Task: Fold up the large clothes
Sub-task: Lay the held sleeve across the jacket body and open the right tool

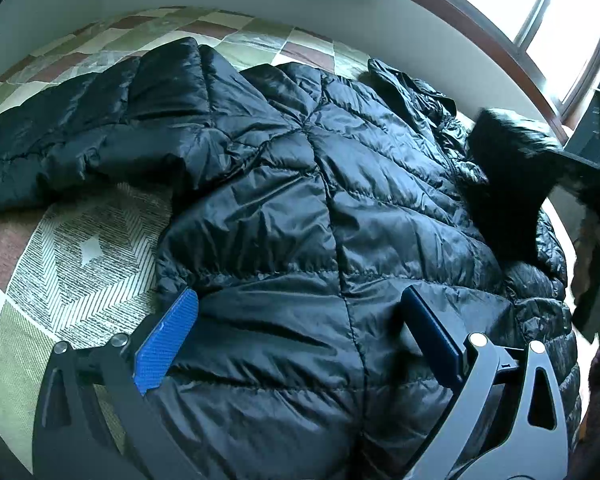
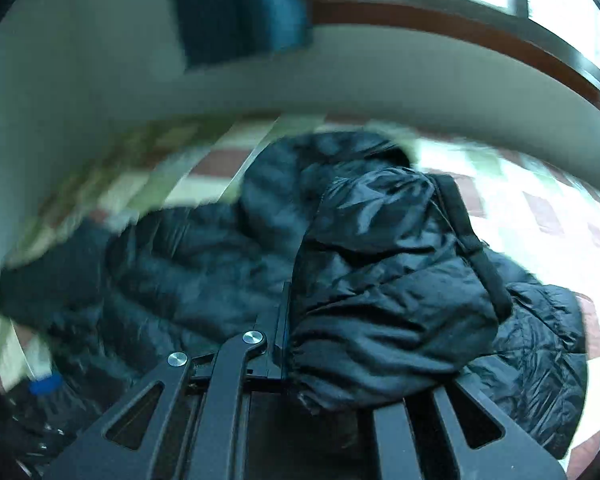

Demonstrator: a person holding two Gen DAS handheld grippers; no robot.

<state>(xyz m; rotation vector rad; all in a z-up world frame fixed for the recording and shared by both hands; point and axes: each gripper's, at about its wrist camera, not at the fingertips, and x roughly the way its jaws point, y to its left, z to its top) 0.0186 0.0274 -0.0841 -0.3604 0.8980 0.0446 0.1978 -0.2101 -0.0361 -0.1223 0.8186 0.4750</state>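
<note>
Patchwork bedspread point(image 1: 80, 256) — left gripper point(image 1: 300, 320) spread over jacket point(image 1: 308, 200)

Black gripper point(image 1: 300, 322) linkages, silver screws, blue pads point(image 1: 168, 344).

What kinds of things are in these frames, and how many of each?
Black puffer jacket: 1
Patterned bedspread: 1
Grippers: 2, the left gripper and the right gripper
Window: 1
Teal curtain: 1
Total: 6
</note>
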